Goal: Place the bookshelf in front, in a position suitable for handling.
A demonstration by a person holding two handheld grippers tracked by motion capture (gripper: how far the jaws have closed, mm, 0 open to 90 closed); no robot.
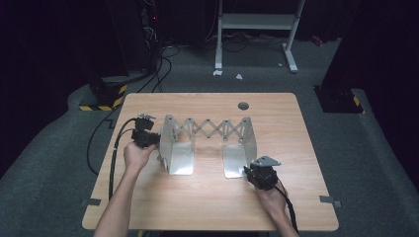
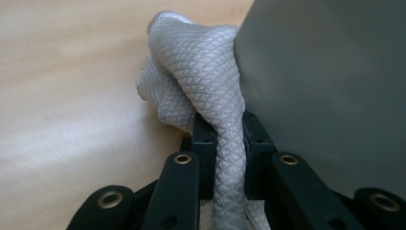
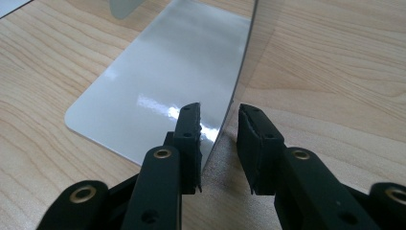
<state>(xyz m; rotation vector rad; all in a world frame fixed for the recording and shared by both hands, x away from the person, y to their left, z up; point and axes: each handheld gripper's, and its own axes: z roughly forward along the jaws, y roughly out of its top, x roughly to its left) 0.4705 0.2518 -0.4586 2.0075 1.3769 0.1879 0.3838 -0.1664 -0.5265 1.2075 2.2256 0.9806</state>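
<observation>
Worktop (image 1: pixel 207 197) of pale wood carries a metal expanding rack (image 1: pixel 207 140) in the high view: two upright end plates with flat feet, joined at the far side by a scissor lattice. The left hand-held gripper (image 1: pixel 150 139) sits against the outer face of the left end plate, and the right hand-held gripper (image 1: pixel 254 170) is at the near edge of the right end plate.

Left gripper view: the jaws are clamped on a bunched white cloth (image 2: pixel 201 81) with a diamond weave, which bulges beyond the fingertips. The cloth lies against the grey plate (image 2: pixel 330 91) on the right, with the wooden top on the left.

Right gripper view: the right hand-held gripper (image 3: pixel 219 129) straddles the near edge of the upright plate (image 3: pixel 246 62), its jaws parted, and the pads are not seen to press on the metal. The plate's shiny flat foot (image 3: pixel 158 81) lies to the left.
</observation>
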